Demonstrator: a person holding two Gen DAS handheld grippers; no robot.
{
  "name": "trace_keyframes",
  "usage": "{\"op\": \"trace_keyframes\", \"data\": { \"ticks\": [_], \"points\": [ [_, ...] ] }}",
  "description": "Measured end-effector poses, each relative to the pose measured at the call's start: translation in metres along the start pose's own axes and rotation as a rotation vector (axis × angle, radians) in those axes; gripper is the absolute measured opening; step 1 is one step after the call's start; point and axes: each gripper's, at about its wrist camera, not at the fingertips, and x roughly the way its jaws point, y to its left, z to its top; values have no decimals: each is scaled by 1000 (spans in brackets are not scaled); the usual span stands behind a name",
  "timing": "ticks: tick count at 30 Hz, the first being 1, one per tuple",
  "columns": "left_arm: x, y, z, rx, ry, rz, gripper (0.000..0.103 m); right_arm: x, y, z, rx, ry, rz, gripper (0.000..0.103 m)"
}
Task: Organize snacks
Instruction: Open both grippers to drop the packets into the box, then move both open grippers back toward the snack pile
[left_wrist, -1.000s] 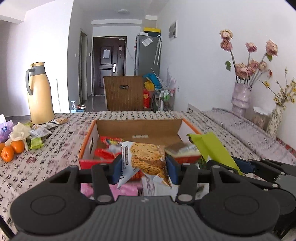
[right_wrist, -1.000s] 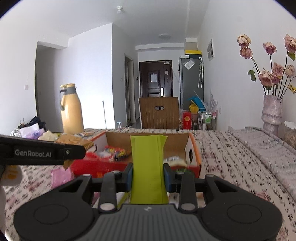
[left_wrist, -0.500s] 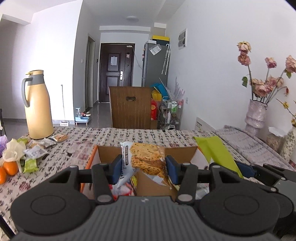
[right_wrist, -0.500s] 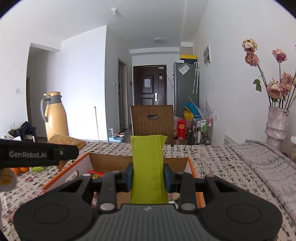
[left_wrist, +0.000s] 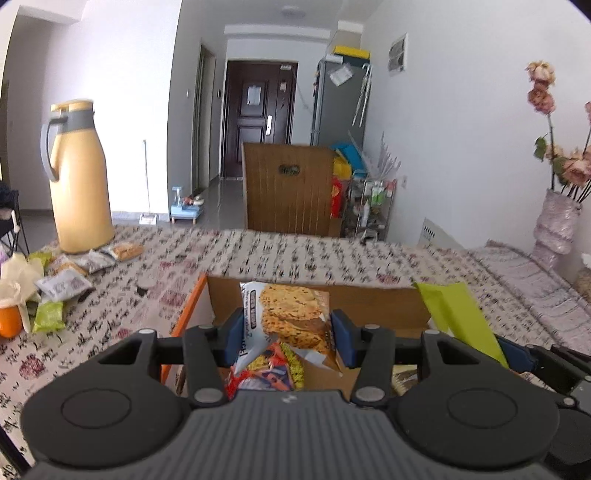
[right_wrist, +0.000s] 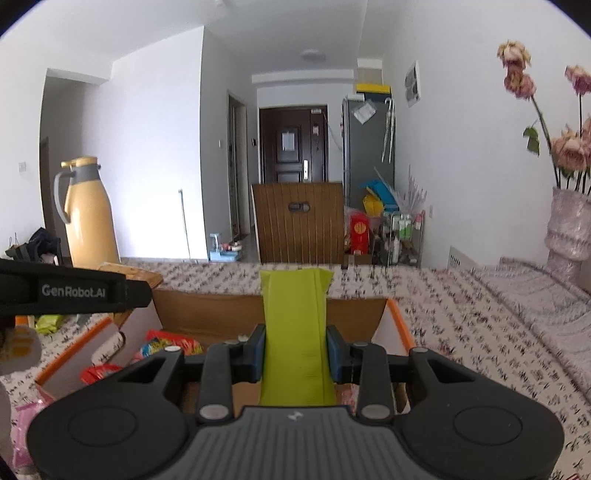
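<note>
While both tools hang above the box, the findings are as follows.

Left tool: the left tool (left_wrist: 287, 338) is pinching a cracker packet (left_wrist: 291, 319) between its blue pads, one pad on each side of the packet.
Cracker packet: it stands upright in the grip, its printed face toward the camera and its lower corner drooping below the pads, above the open box (left_wrist: 317, 301).
Right tool: the right tool (right_wrist: 295, 352) is pinching a green packet (right_wrist: 297, 332) lengthwise, with the pads pressed against its two long edges.
Green packet: it points forward and upward, its far end past the back wall of the box (right_wrist: 207, 314) as seen from the right wrist; from the left wrist, the same green packet (left_wrist: 458, 317) leans over the right part of the box.
Box: cardboard with orange edges, open on top, resting on the patterned table (left_wrist: 295, 254). Red and orange snack bags (right_wrist: 168, 345) lie inside toward its left half.
Table, left end: a tall yellow jug (left_wrist: 79, 177) stands upright near the far edge. Loose snack packets (left_wrist: 66, 282) are scattered just in front of it, well apart from the box.
Table, right side: a vase of dried roses (right_wrist: 570, 225) stands by the wall.
Beyond the table: a wooden chair back (left_wrist: 288, 188) is at the far side.
</note>
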Motion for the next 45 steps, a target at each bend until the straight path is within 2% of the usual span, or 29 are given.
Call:
{"op": "trace_keyframes", "data": {
  "ticks": [5, 8, 10, 15, 16, 17, 18, 19, 21, 24, 45],
  "points": [
    [12, 1, -8, 6, 42, 4, 51, 8, -2, -7, 1, 32, -12, 32],
    [10, 0, -10, 11, 38, 0, 52, 7, -2, -9, 1, 31, -17, 32],
    [8, 0, -10, 11, 30, 0, 56, 7, -3, -9, 3, 33, -20, 33],
    [5, 2, -9, -2, 11, 15, 75, 7, -5, -11, 11, 38, -28, 34],
    [4, 2, -9, -5, 8, 17, 80, 5, -6, -11, 14, 35, -30, 39],
    [4, 3, -8, -8, 5, 22, 91, 4, -7, -11, 18, 33, -31, 44],
    [3, 3, -8, -12, -2, 32, 100, 4, -8, -11, 22, 29, -31, 59],
    [1, 3, -8, -13, -12, 42, 102, 2, -8, -11, 27, 23, -34, 79],
    [-1, 3, -8, -18, -17, 44, 103, 0, -10, -11, 38, 9, -34, 96],
    [-2, 3, -8, -22, -14, 41, 103, -2, -11, -10, 53, 8, -26, 103],
    [-8, 0, -6, -24, -22, 39, 103, -5, -8, -9, 34, 5, -39, 103]
  ]
}}
